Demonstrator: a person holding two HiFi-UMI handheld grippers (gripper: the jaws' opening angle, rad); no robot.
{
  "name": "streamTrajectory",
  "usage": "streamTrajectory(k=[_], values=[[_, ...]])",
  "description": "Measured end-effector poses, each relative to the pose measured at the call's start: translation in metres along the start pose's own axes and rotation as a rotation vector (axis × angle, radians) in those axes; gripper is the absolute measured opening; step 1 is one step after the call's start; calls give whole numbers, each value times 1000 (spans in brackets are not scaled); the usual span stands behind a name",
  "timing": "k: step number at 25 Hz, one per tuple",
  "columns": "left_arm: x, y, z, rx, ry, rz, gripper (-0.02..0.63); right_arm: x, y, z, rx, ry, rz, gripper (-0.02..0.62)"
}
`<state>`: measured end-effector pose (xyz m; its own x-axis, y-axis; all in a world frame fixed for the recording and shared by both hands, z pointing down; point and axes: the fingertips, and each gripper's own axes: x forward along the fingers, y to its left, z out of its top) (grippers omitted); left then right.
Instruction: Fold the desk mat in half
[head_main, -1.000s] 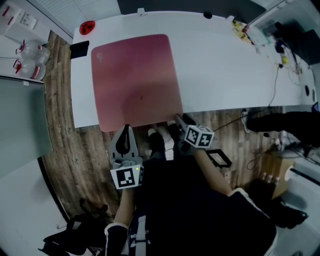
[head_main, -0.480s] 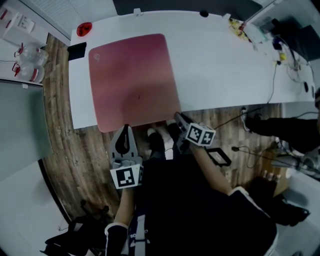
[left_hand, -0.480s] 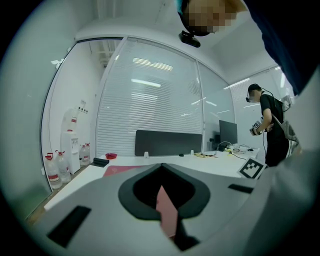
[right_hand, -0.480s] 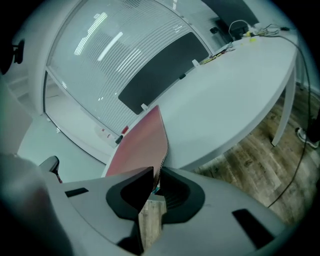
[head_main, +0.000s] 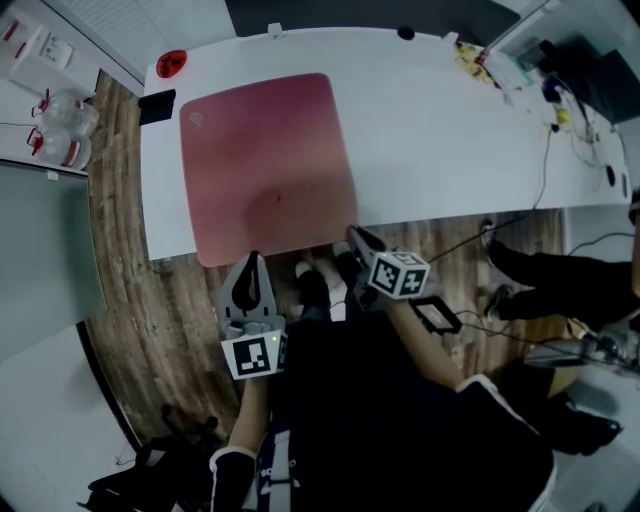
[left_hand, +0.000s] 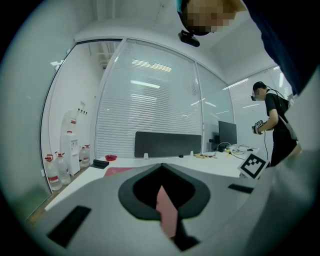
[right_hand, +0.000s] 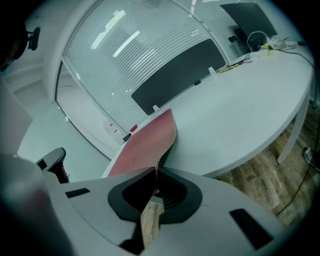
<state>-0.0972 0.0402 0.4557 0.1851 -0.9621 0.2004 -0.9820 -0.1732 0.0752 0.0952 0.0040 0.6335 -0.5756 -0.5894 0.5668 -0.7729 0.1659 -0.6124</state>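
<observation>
The pink desk mat (head_main: 265, 160) lies flat on the left half of the white table (head_main: 450, 130), its near edge at the table's front. My left gripper (head_main: 253, 258) is shut on the mat's near left corner; a pink strip of mat (left_hand: 167, 210) shows between its jaws (left_hand: 162, 170). My right gripper (head_main: 352, 235) has just been closing and now pinches the near right corner. In the right gripper view the mat (right_hand: 145, 142) curls up from the table into the shut jaws (right_hand: 156, 172).
A red dish (head_main: 172, 62) and a black block (head_main: 158, 102) sit at the table's far left corner. Cables and clutter (head_main: 560, 110) lie at the right end. Water bottles (head_main: 60, 120) stand on the floor at left. Another person (left_hand: 272, 125) stands at right.
My right gripper's jaws have closed on the mat's near right corner and risen slightly with it. The left gripper has stayed where it was.
</observation>
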Motion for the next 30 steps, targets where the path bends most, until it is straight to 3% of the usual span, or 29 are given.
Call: streamTrajectory(k=[23,30], values=[[-35,40,18,0,-79,97,2,21,66,28,-52,-50,125,15],[-34,45,15,-4,-67,110,2,34,87,42,-62,-53,175,15]])
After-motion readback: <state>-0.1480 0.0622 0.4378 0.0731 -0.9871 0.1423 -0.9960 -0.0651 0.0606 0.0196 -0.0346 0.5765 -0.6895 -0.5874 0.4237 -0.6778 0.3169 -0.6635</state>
